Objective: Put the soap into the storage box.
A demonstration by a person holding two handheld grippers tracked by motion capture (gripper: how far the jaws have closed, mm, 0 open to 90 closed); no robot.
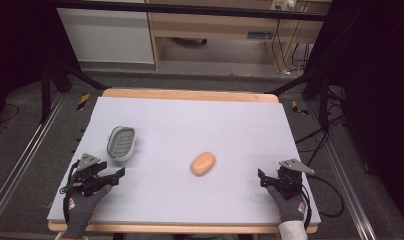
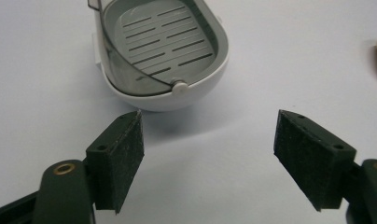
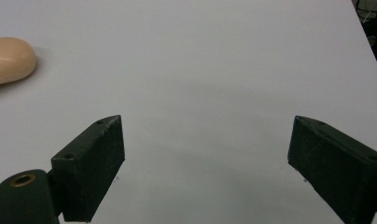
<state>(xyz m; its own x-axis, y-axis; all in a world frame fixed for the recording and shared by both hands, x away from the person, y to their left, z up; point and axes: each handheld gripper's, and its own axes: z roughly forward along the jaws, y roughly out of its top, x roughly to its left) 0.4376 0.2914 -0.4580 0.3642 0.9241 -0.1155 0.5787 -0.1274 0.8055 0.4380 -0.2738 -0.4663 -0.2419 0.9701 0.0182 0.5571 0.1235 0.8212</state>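
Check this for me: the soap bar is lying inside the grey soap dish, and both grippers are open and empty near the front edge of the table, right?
Not quite. The soap bar is not inside the soap dish; it lies on the bare table, well apart from the empty dish, as the high view shows. The rest holds: the left gripper and right gripper are open and empty near the front edge.

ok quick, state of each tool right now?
Left tool: open, empty, jaws apart just short of the soap dish.
Right tool: open, empty, over bare table.
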